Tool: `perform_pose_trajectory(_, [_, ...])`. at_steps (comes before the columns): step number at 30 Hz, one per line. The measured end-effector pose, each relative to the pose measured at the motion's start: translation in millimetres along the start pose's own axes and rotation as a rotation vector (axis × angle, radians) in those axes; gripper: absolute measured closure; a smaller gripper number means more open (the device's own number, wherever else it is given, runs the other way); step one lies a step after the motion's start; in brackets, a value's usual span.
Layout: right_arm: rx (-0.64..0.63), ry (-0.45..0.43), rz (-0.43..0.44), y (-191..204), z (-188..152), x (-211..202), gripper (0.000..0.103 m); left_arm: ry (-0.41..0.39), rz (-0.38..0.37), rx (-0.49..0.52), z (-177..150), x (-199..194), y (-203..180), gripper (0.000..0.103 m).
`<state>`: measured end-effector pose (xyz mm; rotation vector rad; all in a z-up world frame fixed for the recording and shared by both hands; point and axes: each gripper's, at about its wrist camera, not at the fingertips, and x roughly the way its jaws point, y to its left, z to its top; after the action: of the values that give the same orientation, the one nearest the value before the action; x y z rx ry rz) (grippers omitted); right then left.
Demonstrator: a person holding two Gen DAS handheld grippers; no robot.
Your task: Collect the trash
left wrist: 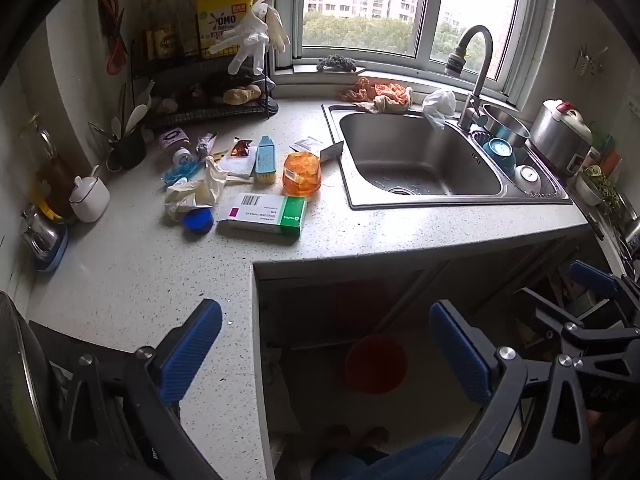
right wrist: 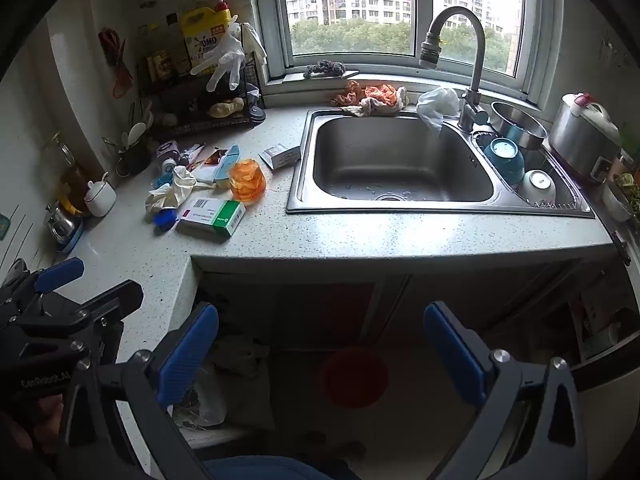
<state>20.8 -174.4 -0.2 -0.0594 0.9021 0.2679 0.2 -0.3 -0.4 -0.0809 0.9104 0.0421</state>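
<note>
Nothing picked up yet: the opening step, before the first reach. Left gripper (left wrist: 326,350) spread wide and empty, hanging over the corner of the counter (left wrist: 132,280), well short of the litter. Right gripper (right wrist: 320,354) likewise spread wide and empty, hanging off the counter edge in front of the sink (right wrist: 400,164), above the floor.

Trash all left of the sink, in one heap on the counter: a green and white box (left wrist: 264,213) nearest the counter's front edge, a blue cap (left wrist: 198,220) touching or just beside that box on the side away from the sink, a crumpled pale glove (left wrist: 192,192) just behind the cap, an orange plastic cup (left wrist: 302,174) between box and sink, a small white packet (left wrist: 320,148) at the sink's left rim, wrappers and a blue brush farther back. Red bin (left wrist: 376,364) on the floor below the sink, dim in shadow; probably the place for it all.

Next, judged from this: carry one gripper forward to the heap left of the sink, most likely to the box as the nearest and squarest piece, straddle its narrow sides, close. Glove and wrappers limp and flat, so harder to pinch.
</note>
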Motion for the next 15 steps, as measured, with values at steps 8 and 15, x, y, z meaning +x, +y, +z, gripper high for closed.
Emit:
perform_pose_trajectory(8, [-0.001,0.030,0.015,2,-2,4,0.000,0.012,-0.019,0.001,-14,6,4,0.000])
perform_pose_trajectory(15, [-0.007,0.071,0.015,2,-5,4,0.000,0.031,-0.013,0.003,-20,12,5,0.000])
